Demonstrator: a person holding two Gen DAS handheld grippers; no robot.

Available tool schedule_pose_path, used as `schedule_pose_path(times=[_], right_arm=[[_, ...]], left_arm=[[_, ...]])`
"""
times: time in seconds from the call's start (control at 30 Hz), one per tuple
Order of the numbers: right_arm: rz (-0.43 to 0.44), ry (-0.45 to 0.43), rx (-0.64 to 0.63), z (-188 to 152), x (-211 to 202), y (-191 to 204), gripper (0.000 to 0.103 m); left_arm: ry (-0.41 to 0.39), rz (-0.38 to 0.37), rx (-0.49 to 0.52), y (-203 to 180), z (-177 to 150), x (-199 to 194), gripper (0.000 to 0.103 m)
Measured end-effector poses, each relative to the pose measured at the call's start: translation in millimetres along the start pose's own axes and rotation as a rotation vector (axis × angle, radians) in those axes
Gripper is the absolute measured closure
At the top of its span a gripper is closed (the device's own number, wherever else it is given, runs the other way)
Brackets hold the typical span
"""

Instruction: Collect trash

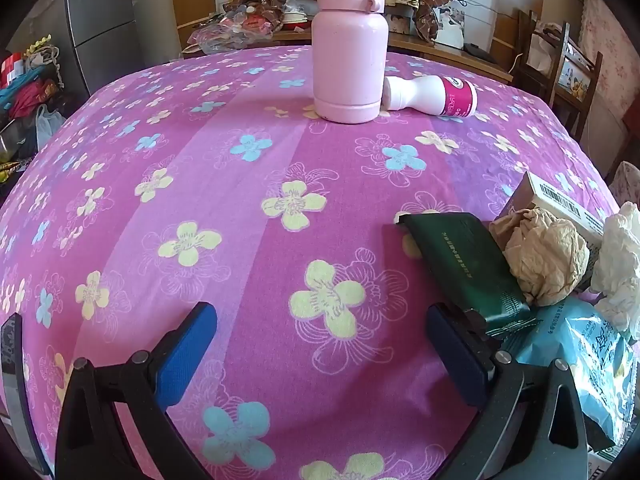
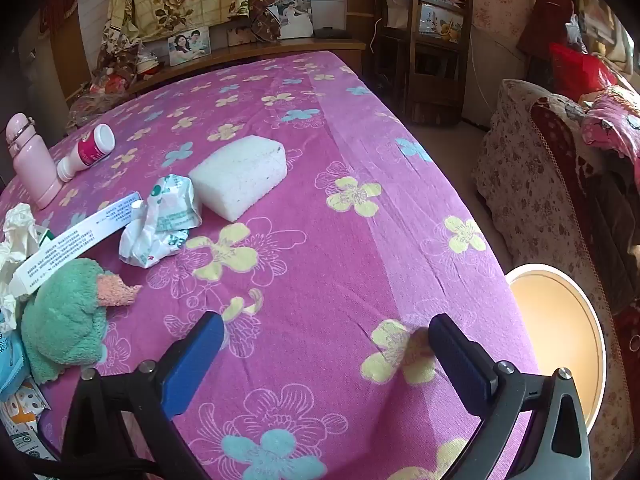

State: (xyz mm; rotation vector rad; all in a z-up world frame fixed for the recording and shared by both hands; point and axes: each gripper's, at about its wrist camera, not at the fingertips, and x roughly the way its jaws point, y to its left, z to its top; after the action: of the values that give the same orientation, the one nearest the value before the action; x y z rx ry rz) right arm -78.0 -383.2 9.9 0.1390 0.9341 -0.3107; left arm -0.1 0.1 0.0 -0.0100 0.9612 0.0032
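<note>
Trash lies on the pink flowered tablecloth [image 1: 248,216]. In the left wrist view, a dark green packet [image 1: 464,264], a crumpled beige paper ball [image 1: 548,256], white tissue [image 1: 620,268], a barcoded carton [image 1: 560,200] and a light blue wrapper [image 1: 580,360] sit at the right. My left gripper [image 1: 320,360] is open and empty, its right finger beside the green packet. In the right wrist view, a crumpled white-green wrapper [image 2: 160,220], a long white box [image 2: 76,240] and white tissue [image 2: 16,232] lie at the left. My right gripper [image 2: 326,364] is open and empty over bare cloth.
A pink flask [image 1: 350,48] stands upright at the far side, with a white-magenta bottle [image 1: 436,96] lying behind it. A white sponge block [image 2: 240,176] and a green-pink plush cloth [image 2: 68,320] lie on the table. A round yellow bin [image 2: 560,332] stands past the table's right edge.
</note>
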Motion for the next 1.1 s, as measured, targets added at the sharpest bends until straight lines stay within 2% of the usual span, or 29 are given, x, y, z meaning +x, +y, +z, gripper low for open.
schedule_pose_path(times=[0.17, 0.33, 0.47, 0.53, 0.6, 0.73, 0.9, 1.1], right_arm=[[0.000, 0.000, 0.000, -0.1, 0.1, -0.1, 0.000], [0.006, 0.001, -0.010, 0.3, 0.9, -0.4, 0.000], [0.054, 0.065, -0.071, 3.1, 0.3, -0.3, 0.000], [0.085, 0.068, -0.066, -6.5, -12.0, -6.6, 0.000], [0.117, 0.045, -0.039, -15.5, -24.4, -9.7, 0.000], [0.099, -0.069, 0.000, -29.5, -69.1, -22.2, 0.000], [0.104, -0.171, -0.021, -33.3, -122.8, -21.1, 0.000], [0.096, -0.277, -0.064, -43.8, -173.3, -7.4, 0.000]], left_arm=[[0.015, 0.006, 0.001, 2.1, -7.4, -8.4, 0.000], [-0.085, 0.013, 0.017, 1.0, -8.9, -50.5, 0.000], [-0.154, -0.010, 0.007, -1.4, -12.3, -91.0, 0.000], [-0.176, -0.020, 0.008, -5.1, -17.7, -104.9, 0.000], [-0.217, -0.030, 0.019, -11.5, -26.7, -123.7, 0.000], [-0.287, -0.053, 0.025, -25.3, -39.9, -155.5, 0.000], [-0.322, -0.136, 0.041, -46.5, -53.1, -183.9, 0.000], [-0.361, -0.172, 0.054, -67.2, -63.3, -209.5, 0.000]])
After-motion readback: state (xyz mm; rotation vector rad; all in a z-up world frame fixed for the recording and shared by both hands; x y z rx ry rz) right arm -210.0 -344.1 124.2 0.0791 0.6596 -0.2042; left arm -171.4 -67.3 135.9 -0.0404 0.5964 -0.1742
